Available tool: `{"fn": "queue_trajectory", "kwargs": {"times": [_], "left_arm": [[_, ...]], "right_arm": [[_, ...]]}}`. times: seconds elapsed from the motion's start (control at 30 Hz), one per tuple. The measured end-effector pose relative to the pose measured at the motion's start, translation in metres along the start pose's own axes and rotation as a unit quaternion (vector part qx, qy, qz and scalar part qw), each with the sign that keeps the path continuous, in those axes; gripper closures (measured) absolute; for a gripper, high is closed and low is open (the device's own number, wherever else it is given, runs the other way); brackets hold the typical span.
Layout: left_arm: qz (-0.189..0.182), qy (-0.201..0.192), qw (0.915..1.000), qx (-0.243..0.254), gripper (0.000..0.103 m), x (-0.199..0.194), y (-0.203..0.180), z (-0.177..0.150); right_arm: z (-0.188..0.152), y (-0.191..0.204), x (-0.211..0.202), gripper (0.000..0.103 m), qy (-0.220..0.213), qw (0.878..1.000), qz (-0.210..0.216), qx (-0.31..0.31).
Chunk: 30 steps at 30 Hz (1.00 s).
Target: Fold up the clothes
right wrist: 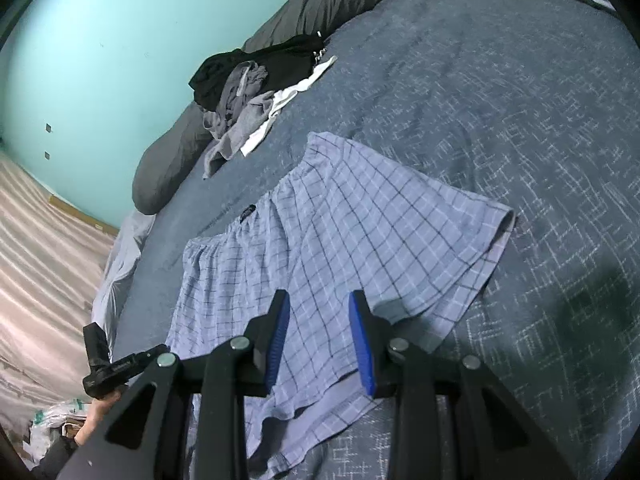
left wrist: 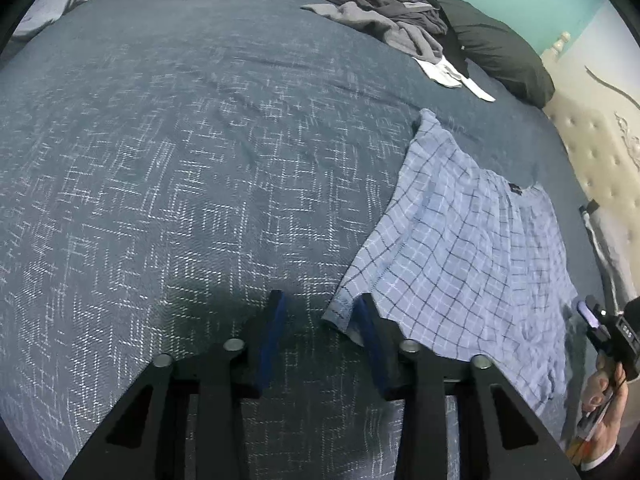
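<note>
Lying flat on dark blue patterned bedspread [left wrist: 168, 184]: light blue plaid boxer shorts [left wrist: 460, 248], spread out, waistband with small dark label turned toward far edge of bed, leg hems toward cameras. Seen likewise from right wrist view as plaid boxer shorts [right wrist: 340, 232] on bedspread [right wrist: 520, 120], one leg hem curled slightly open at right.

Left gripper [left wrist: 320, 312]: held low over bedspread, blue-padded jaws wide apart, empty. Right-hand finger just at, possibly touching, hem corner of shorts; left-hand finger over bare bedspread. Contact not certain.

Right gripper [right wrist: 319, 300]: held above lower middle of shorts, blue-padded jaws wide apart, empty; fabric visible between and below fingers, not pinched.

Piled near head of bed: heap of unfolded clothes [left wrist: 384, 12], grey and black garments, with white item [left wrist: 452, 76] trailing from its near side. Same heap [right wrist: 248, 88] in right wrist view, white piece sticking out beneath.

Lying behind heap: long dark pillow [left wrist: 500, 52], stretched along bed edge; also seen as dark pillow [right wrist: 168, 160].

Backing all: teal wall [right wrist: 100, 60].

Showing at right edge of left wrist view: tufted cream headboard [left wrist: 596, 160].
</note>
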<state>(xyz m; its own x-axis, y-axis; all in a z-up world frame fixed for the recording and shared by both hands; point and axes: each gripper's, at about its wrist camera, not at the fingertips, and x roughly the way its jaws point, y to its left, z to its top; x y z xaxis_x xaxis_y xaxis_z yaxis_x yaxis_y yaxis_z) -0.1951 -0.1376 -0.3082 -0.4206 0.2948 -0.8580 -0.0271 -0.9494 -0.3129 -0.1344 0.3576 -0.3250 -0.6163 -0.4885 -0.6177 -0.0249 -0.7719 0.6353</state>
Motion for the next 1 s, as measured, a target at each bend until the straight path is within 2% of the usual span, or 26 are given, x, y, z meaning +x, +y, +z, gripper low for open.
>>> {"fn": "queue_trajectory", "kwargs": {"times": [0.33,0.5,0.83,1.0], "left_arm": [[-0.007,-0.007,0.9998,-0.015,0.096,-0.003,-0.003,-0.006],[-0.010,-0.014,0.9998,-0.013,0.098,-0.010,-0.014,-0.004],[-0.028,-0.033,0.9990,0.009,0.098,-0.033,-0.057,0.013],[-0.030,-0.033,0.9975,0.054,0.098,-0.044,-0.099,0.019]], "right_arm": [[0.003,-0.015,-0.005,0.072,-0.006,1.000,0.007,0.021],[0.006,-0.022,-0.008,0.072,-0.011,0.999,0.007,0.034],[0.009,-0.033,-0.017,0.072,-0.017,0.998,0.012,0.053],[0.011,-0.036,-0.021,0.071,-0.018,0.998,0.017,0.060]]}}
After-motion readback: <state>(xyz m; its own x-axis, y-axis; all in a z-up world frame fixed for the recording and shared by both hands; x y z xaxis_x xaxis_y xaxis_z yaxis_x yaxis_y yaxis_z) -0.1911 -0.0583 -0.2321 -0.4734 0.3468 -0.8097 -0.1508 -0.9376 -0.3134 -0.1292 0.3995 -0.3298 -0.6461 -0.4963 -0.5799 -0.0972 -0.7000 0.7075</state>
